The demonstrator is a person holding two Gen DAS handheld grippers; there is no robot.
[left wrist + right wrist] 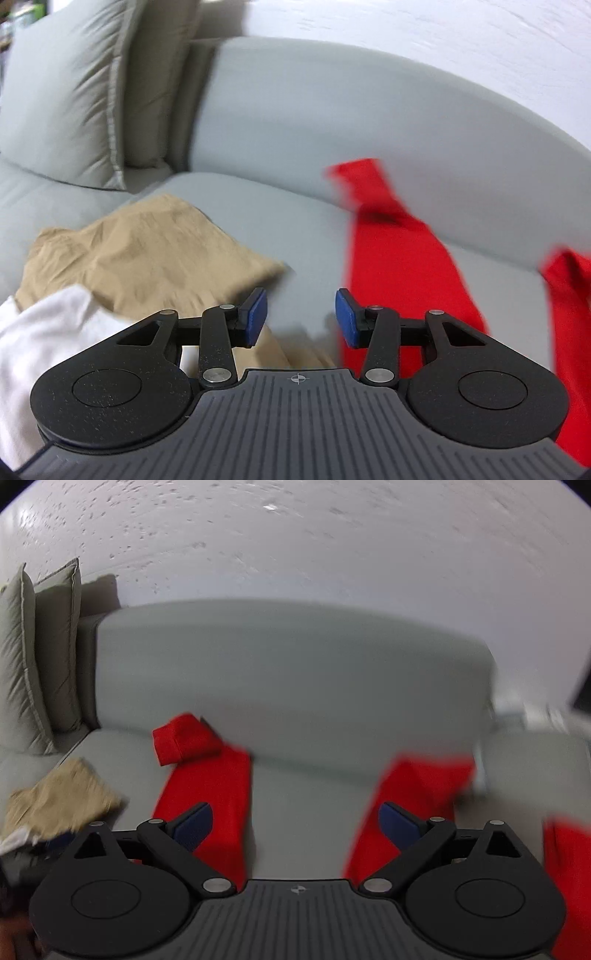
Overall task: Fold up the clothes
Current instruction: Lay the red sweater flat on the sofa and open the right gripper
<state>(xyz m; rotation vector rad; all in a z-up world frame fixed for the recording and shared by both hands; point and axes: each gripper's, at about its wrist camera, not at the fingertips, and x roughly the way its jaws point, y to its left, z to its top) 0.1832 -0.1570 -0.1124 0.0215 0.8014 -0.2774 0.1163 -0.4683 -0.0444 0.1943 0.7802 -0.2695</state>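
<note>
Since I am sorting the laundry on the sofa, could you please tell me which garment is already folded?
The tan garment, a compact folded rectangle left of the red garment, which lies spread out in long strips; the white garment is crumpled.

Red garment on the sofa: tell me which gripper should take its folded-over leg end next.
Probably the left gripper: open and empty, it sits beside that leg of the red garment. The right gripper, also open, sits between the two legs.
</note>
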